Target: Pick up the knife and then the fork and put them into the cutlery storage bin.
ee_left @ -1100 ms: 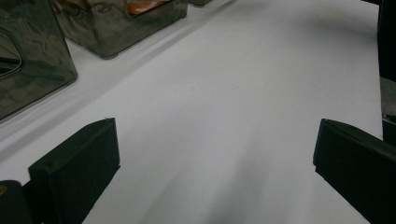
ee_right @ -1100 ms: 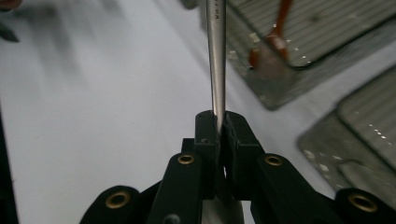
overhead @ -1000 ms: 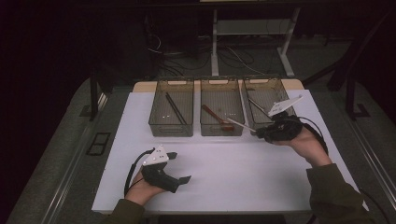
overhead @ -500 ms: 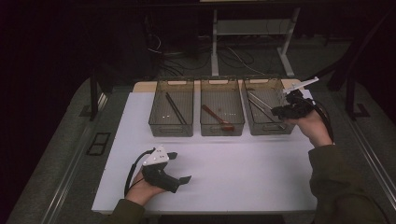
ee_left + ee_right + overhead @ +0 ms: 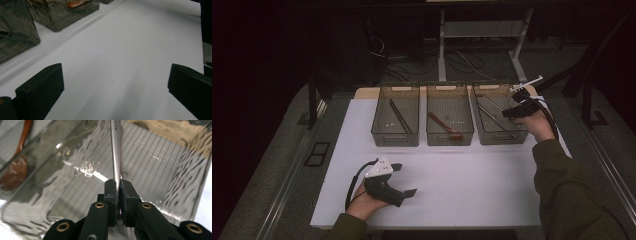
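Observation:
My right gripper (image 5: 511, 113) hovers at the right rim of the right clear bin (image 5: 480, 136), shut on a slim silver metal utensil (image 5: 490, 104) that slants down into that bin. In the right gripper view the utensil (image 5: 115, 150) runs straight up from my right gripper (image 5: 117, 185), over the bin's ribbed floor. Another metal piece (image 5: 496, 128) lies inside the same bin. My left gripper (image 5: 404, 179) rests on the white table (image 5: 472, 185) at the front left, open and holding nothing. In the left gripper view its jaws stand wide apart over bare white surface.
Three clear bins stand in a row at the back of the table. The left bin (image 5: 384, 137) holds a dark stick (image 5: 399, 116). The middle bin (image 5: 438, 138) holds a red-brown spoon (image 5: 446, 126). Table legs and cables stand beyond the far edge.
My right gripper has carried the metal utensil from in front of the bins back and to the right, and now points it into the right bin. The left gripper has stayed still.

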Tool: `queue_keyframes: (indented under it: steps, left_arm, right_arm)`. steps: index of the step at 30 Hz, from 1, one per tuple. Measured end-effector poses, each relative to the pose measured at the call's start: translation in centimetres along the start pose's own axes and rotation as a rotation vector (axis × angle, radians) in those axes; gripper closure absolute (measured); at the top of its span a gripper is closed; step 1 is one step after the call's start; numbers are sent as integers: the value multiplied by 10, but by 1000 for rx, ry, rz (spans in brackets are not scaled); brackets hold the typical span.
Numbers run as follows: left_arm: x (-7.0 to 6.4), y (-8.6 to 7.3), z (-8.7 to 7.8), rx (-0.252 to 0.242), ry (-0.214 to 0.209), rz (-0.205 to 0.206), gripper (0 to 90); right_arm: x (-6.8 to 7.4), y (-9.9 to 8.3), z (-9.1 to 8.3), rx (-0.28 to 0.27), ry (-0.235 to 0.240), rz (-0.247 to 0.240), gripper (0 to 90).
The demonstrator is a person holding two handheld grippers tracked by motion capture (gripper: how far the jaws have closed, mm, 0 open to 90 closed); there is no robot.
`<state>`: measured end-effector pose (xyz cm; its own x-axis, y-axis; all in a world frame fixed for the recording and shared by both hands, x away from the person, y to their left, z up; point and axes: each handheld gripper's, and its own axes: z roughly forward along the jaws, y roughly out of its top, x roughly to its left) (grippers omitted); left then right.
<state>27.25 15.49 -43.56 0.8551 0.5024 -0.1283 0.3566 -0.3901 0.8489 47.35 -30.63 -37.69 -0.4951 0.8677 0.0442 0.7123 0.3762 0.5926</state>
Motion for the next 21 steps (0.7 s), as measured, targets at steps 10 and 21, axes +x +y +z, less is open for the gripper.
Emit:
queue_keyframes:
  steps: [10, 21]
  left_arm:
    - [0, 0, 0, 0, 0, 0, 0]
    - [0, 0, 1, 4, -1, 1, 0]
  right_arm:
    - [-4, -9, 10, -30, 15, 27, 770]
    - [-7, -18, -6, -144, 52, 92, 489]
